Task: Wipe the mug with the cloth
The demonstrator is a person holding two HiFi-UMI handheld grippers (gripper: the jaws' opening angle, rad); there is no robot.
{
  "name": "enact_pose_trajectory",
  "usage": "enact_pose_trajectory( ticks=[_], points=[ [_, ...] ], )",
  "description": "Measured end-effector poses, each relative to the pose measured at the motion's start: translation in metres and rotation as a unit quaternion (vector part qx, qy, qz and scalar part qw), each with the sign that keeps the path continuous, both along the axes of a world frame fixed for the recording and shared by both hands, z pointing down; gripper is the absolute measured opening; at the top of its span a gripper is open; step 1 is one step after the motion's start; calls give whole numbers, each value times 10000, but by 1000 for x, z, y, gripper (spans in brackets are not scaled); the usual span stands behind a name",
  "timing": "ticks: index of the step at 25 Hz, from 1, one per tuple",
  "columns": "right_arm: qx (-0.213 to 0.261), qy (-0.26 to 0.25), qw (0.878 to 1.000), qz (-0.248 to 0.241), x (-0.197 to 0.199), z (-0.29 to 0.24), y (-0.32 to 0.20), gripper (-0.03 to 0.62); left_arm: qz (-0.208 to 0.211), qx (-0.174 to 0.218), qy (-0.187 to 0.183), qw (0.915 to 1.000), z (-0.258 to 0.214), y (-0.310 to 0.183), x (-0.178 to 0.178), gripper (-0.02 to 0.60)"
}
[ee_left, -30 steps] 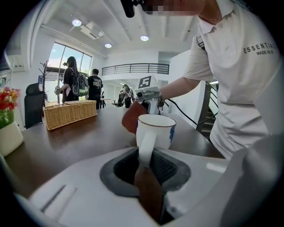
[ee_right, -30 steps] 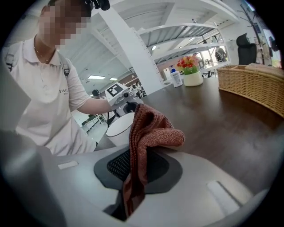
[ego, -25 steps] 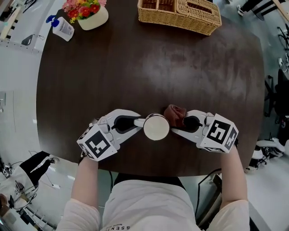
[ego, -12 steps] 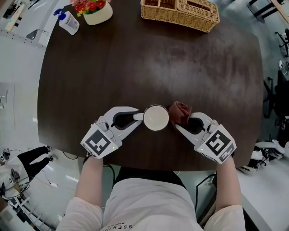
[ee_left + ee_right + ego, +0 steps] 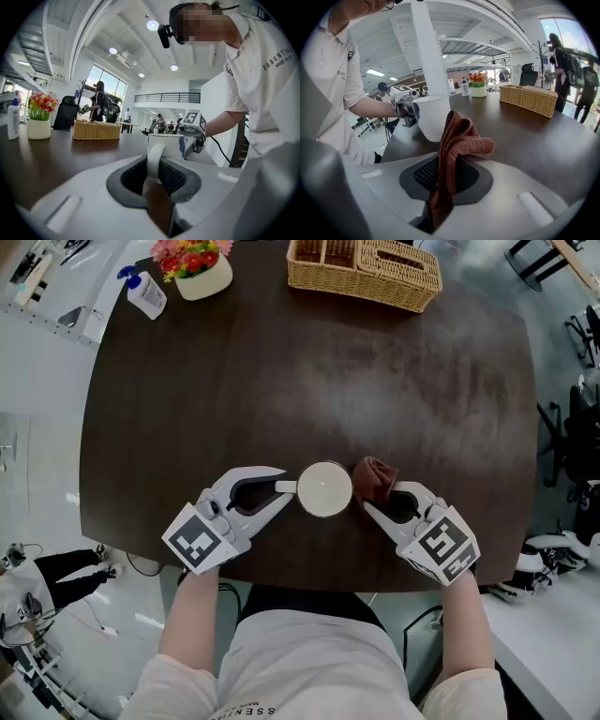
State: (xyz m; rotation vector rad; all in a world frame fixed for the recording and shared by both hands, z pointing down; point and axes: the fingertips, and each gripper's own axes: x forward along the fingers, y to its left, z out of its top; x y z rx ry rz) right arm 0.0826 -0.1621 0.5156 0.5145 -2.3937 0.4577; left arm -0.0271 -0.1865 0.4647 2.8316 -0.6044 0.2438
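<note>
A white mug (image 5: 324, 488) stands upright near the front edge of the dark round table (image 5: 309, 371). My left gripper (image 5: 281, 488) is shut on the mug's handle (image 5: 154, 159), which sits between its dark pads. My right gripper (image 5: 375, 495) is shut on a bunched reddish-brown cloth (image 5: 374, 479), held just right of the mug. In the right gripper view the cloth (image 5: 457, 140) rises from the jaws in front of the mug (image 5: 432, 117), close to its side; contact cannot be told.
A wicker basket (image 5: 364, 270) sits at the table's far edge. A white pot of flowers (image 5: 194, 268) and a pump bottle (image 5: 146, 293) stand at the far left. Office chairs (image 5: 567, 432) are beyond the right edge. The person's torso is close behind both grippers.
Both grippers with the mug and cloth have shifted slightly away from the body. The right gripper has swung its rear end nearer, angling more toward the mug, cloth still beside it.
</note>
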Motion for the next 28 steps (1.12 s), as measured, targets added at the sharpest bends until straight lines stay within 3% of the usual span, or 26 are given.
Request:
enact_pose_trajectory(
  ticks=[4, 10, 18, 22, 28],
  points=[
    [-21, -254, 9986, 467, -3, -1, -7, 83, -108, 132, 179, 9997, -25, -8, 7, 72],
    [-116, -1014, 9873, 1213, -26, -11, -30, 83, -186, 226, 418, 9987, -44, -23, 13, 72],
    [-206, -1409, 9823, 1219, -49, -17, -35, 83, -310, 291, 642, 9970, -52, -40, 10, 69],
    [-229, -1370, 9852, 1005, -59, -16, -33, 83, -488, 489, 873, 9938, -63, -52, 6, 64],
    [-523, -1528, 9846, 662, -63, -19, -21, 83, -692, 482, 980, 9916, -64, -58, 1, 63]
  ],
)
